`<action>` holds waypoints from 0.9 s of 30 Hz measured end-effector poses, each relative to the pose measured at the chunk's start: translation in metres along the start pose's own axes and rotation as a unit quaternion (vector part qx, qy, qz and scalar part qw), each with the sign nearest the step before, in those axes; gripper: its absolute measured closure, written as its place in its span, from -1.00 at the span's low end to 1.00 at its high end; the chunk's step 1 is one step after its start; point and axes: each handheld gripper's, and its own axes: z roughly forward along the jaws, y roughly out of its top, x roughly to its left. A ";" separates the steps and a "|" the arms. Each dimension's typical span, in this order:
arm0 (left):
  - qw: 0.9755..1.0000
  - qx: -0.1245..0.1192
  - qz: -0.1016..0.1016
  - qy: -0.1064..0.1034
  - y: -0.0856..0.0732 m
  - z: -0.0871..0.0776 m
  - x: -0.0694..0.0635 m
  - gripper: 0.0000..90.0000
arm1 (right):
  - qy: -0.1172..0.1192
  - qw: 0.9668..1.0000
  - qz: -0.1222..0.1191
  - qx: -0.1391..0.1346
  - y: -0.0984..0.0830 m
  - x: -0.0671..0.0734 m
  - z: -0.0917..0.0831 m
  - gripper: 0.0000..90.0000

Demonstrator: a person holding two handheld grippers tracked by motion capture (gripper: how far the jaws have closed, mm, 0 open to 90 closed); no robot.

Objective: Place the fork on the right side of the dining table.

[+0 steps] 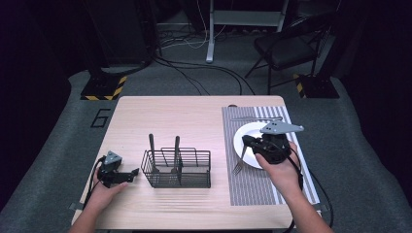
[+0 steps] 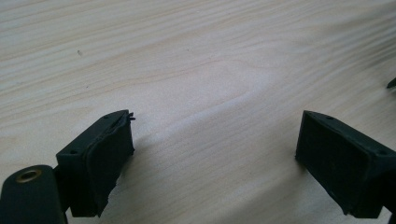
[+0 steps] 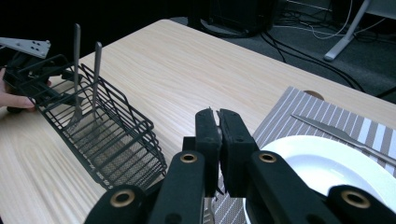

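Observation:
My right gripper hangs over the left rim of a white plate on a striped placemat. Its jaws are shut on the handle of a fork, whose tines point toward me just left of the plate. In the right gripper view the pads press together, with the fork's tines showing below them and the plate to the right. My left gripper rests on the table left of a black wire basket. Its jaws stand wide open over bare wood.
Two metal utensils stand upright in the basket. A knife lies on the placemat beyond the plate. A folding chair, cables and stands sit on the floor beyond the table's far edge.

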 end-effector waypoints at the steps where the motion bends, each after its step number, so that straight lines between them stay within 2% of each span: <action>1: 1.000 0.000 0.000 0.000 0.000 0.000 0.000 -0.76 | -0.003 1.000 0.001 0.000 -0.002 -0.001 0.001 0.93; 11: 1.000 0.000 0.000 0.000 0.000 0.000 0.000 -0.76 | -0.020 1.000 0.009 0.006 -0.018 -0.005 0.006 0.93; 27: 1.000 0.000 0.000 0.000 0.000 0.000 0.000 -0.76 | -0.026 0.999 0.026 0.013 -0.029 -0.011 0.011 0.93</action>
